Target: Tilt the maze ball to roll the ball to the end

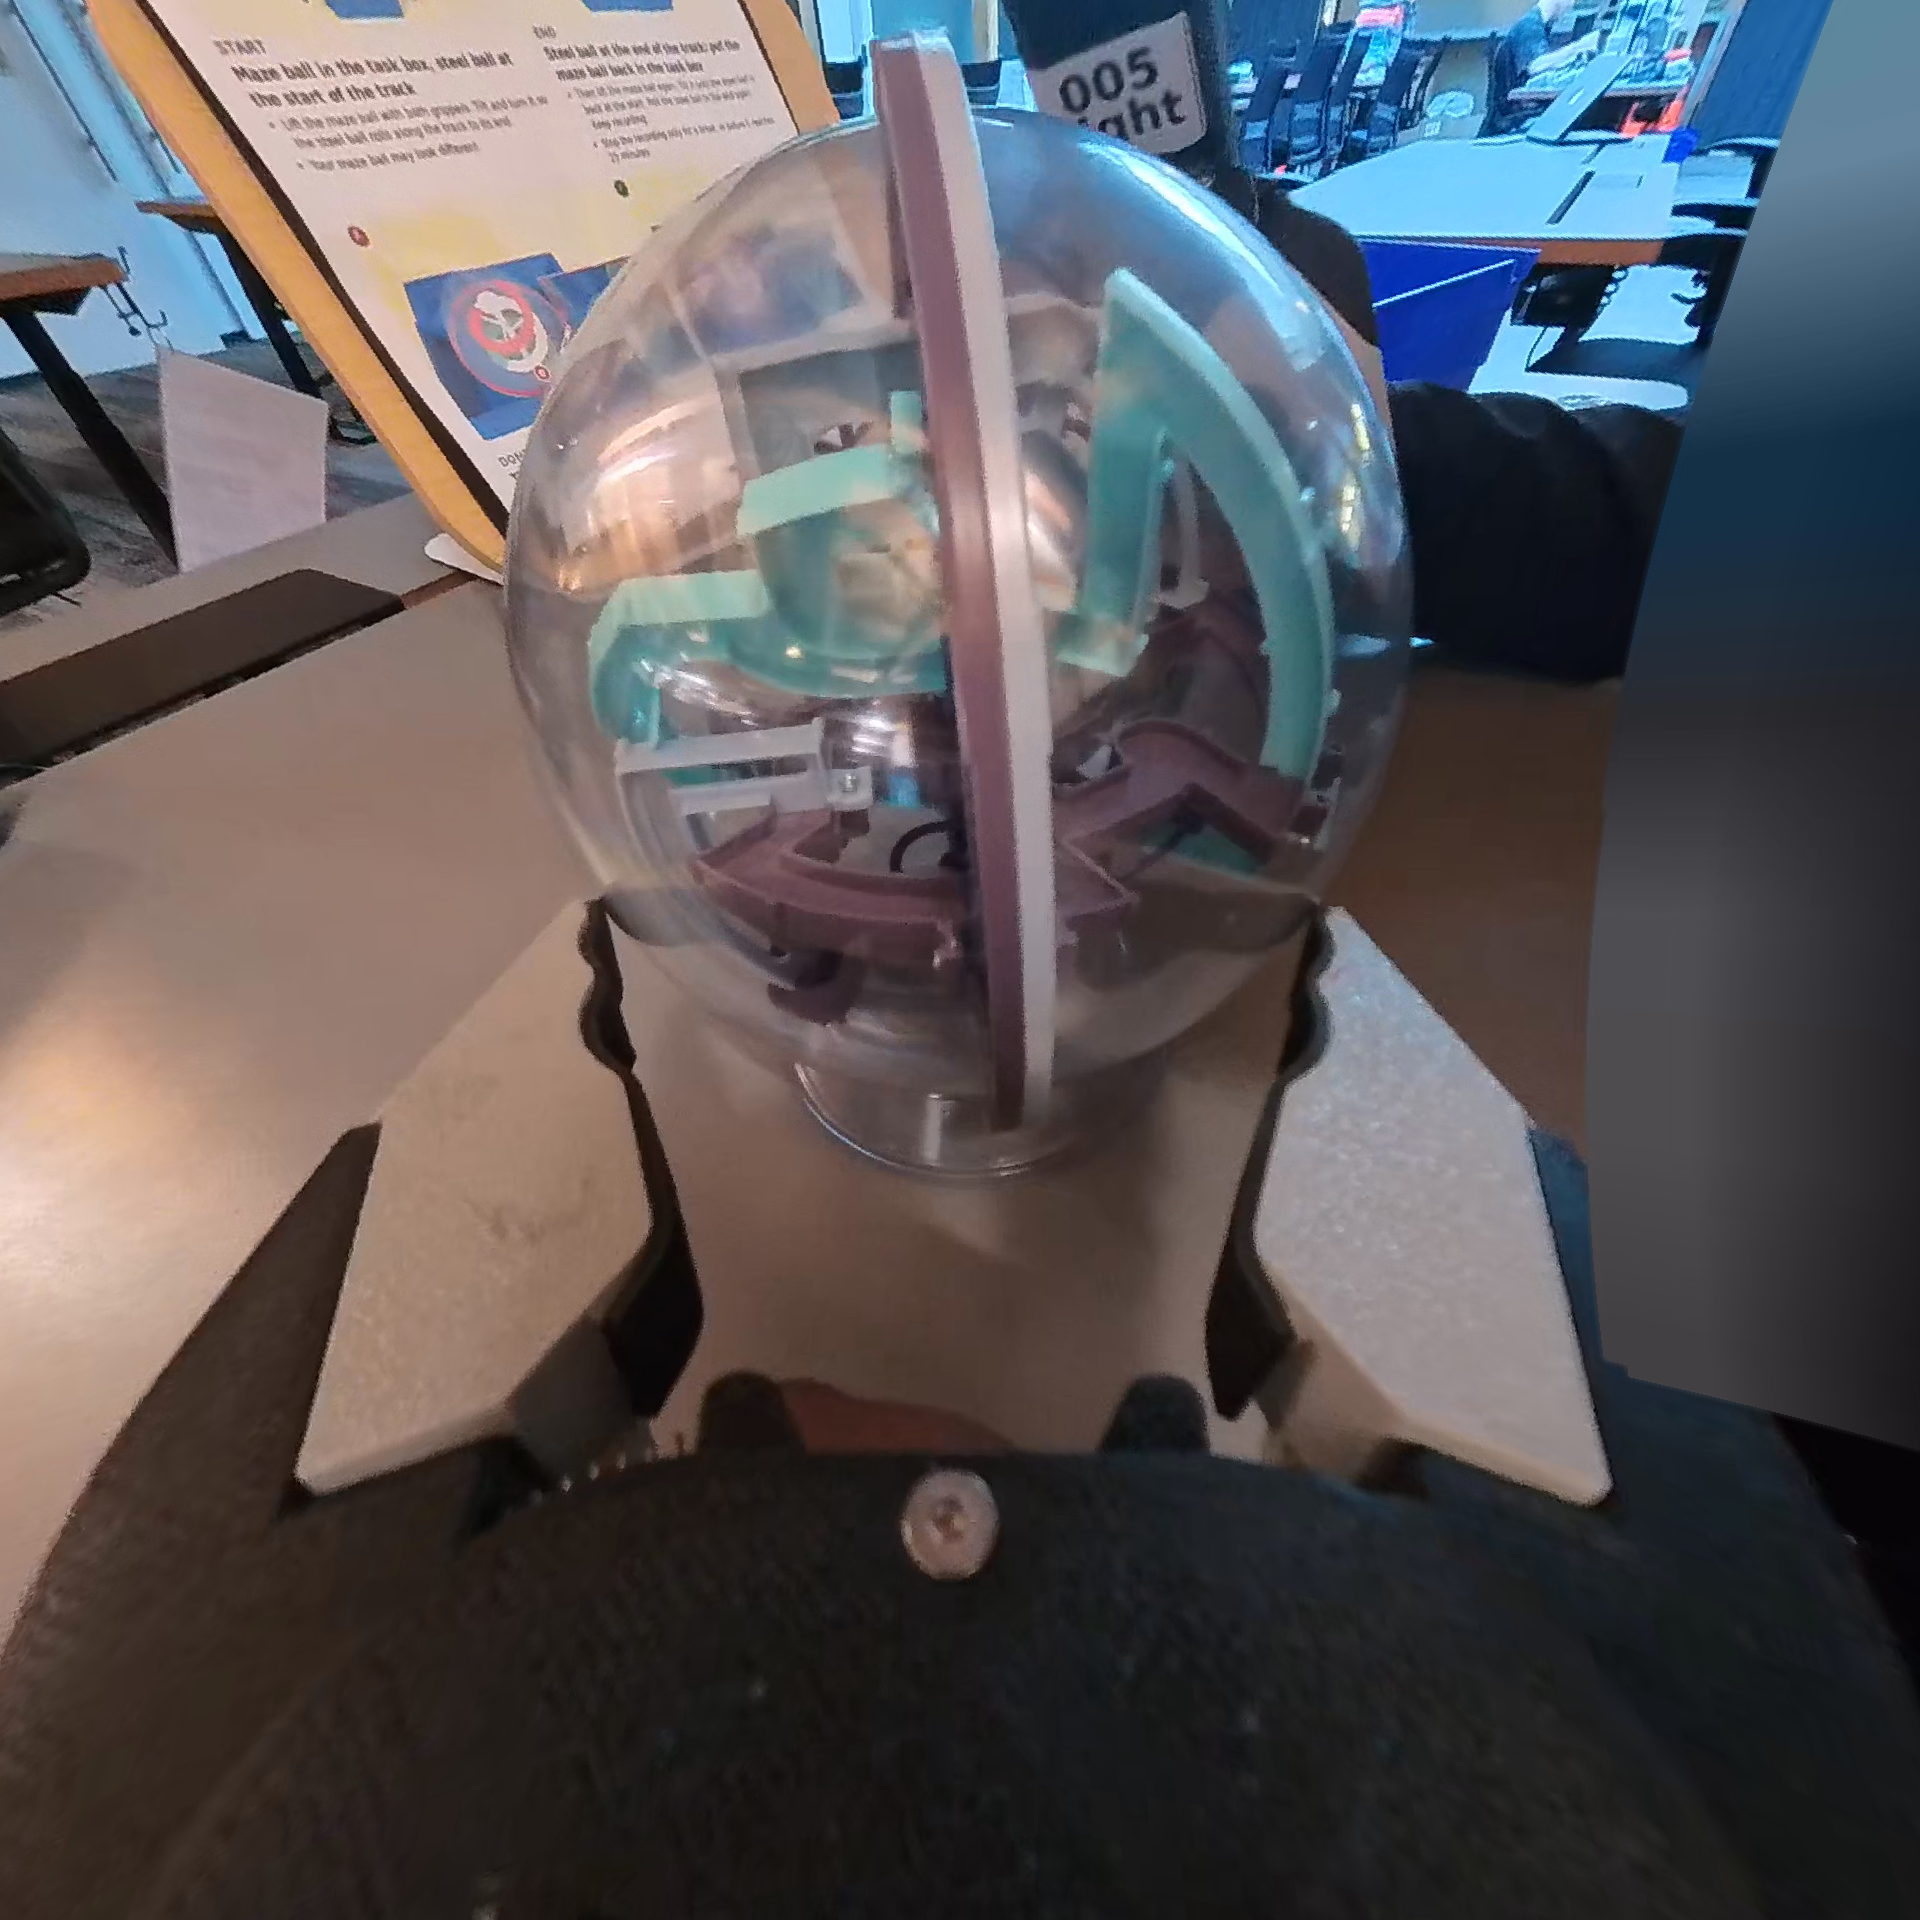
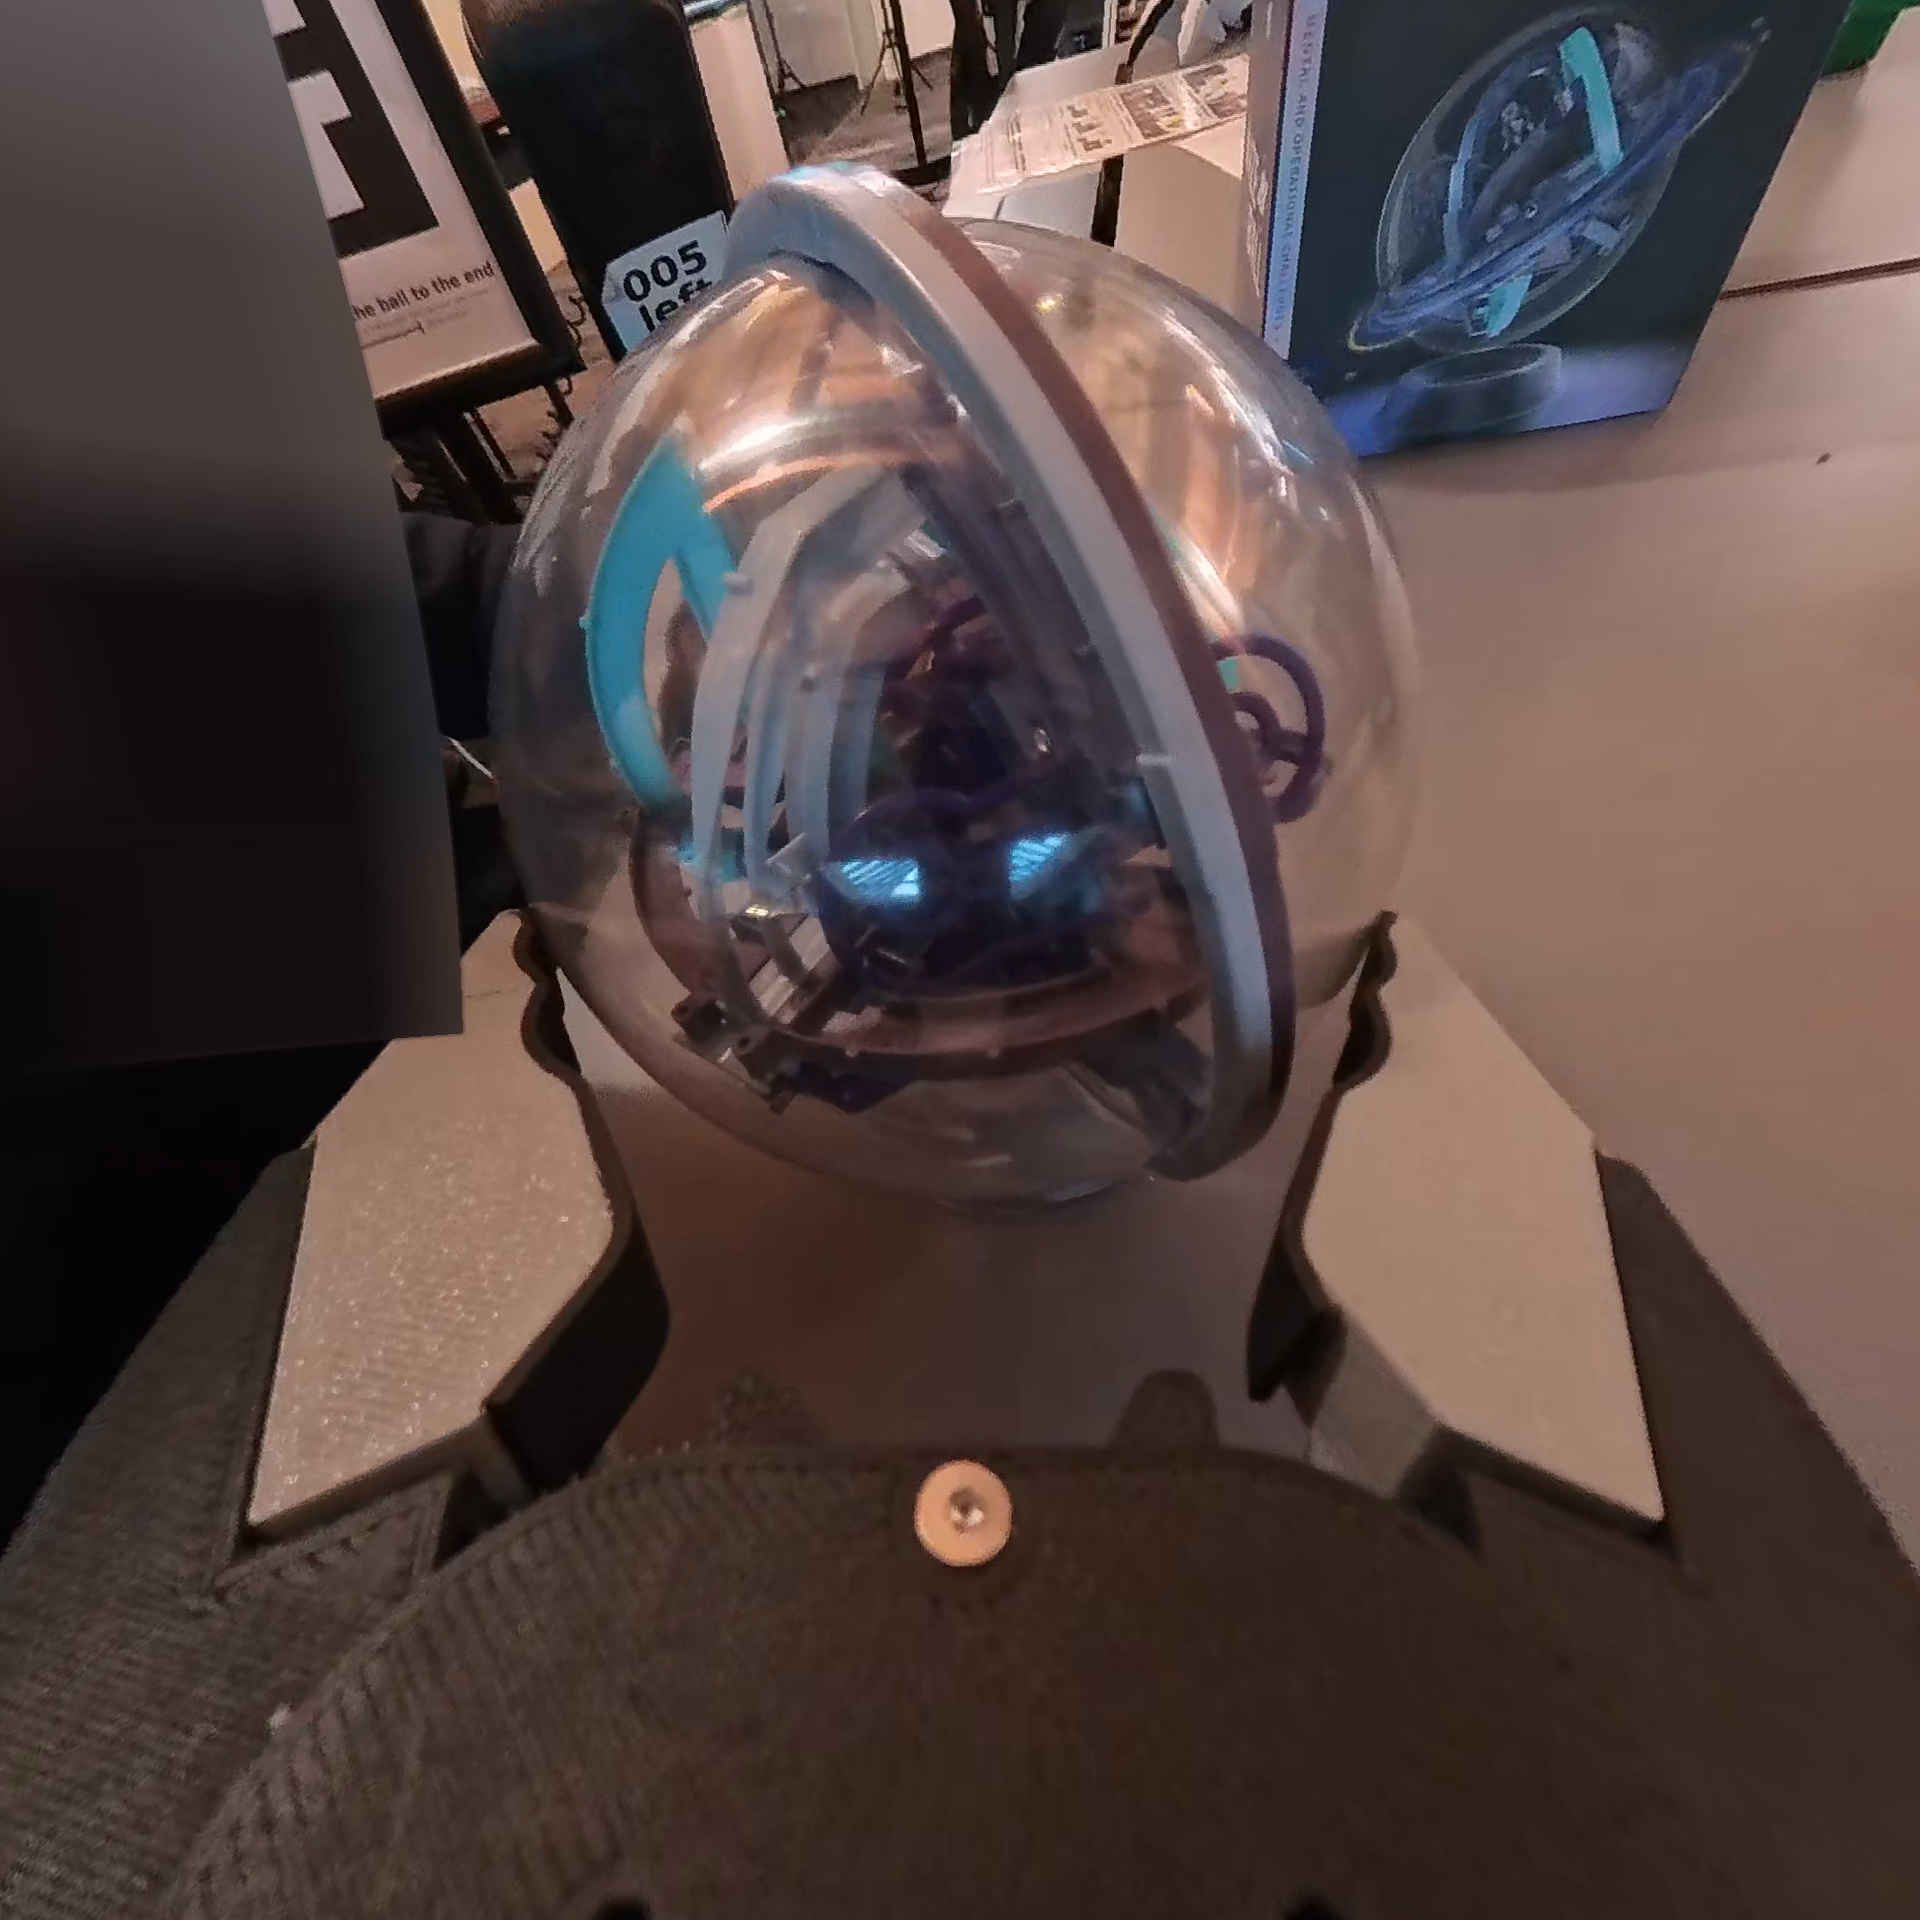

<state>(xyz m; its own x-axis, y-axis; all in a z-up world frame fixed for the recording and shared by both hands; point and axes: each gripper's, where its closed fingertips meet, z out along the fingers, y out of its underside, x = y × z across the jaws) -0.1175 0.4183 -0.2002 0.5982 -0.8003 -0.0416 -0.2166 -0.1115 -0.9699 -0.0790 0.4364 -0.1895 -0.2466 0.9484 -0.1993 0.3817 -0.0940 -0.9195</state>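
Note:
The maze ball point(image 1: 790, 436) is a clear sphere with teal, grey and purple tracks inside and a grey-purple ring around its middle. It is held over the table between both grippers, which face each other. My left gripper point(image 1: 956, 940) has its two fingers pressed on the sphere's lower sides. My right gripper point(image 2: 956, 940) grips the maze ball point(image 2: 935, 468) the same way from the opposite side. The right gripper's labelled body point(image 1: 1122, 94) shows behind the ball, as does the left gripper's point(image 2: 665, 281). I cannot make out the steel ball.
The beige table point(image 1: 260, 883) lies below. An instruction board point(image 1: 436, 208) stands at the back left. The maze ball's dark product box point(image 2: 1538, 208) stands on the table at the right. A framed sign point(image 2: 416, 260), a blue bin point(image 1: 1444, 312) and office desks lie beyond.

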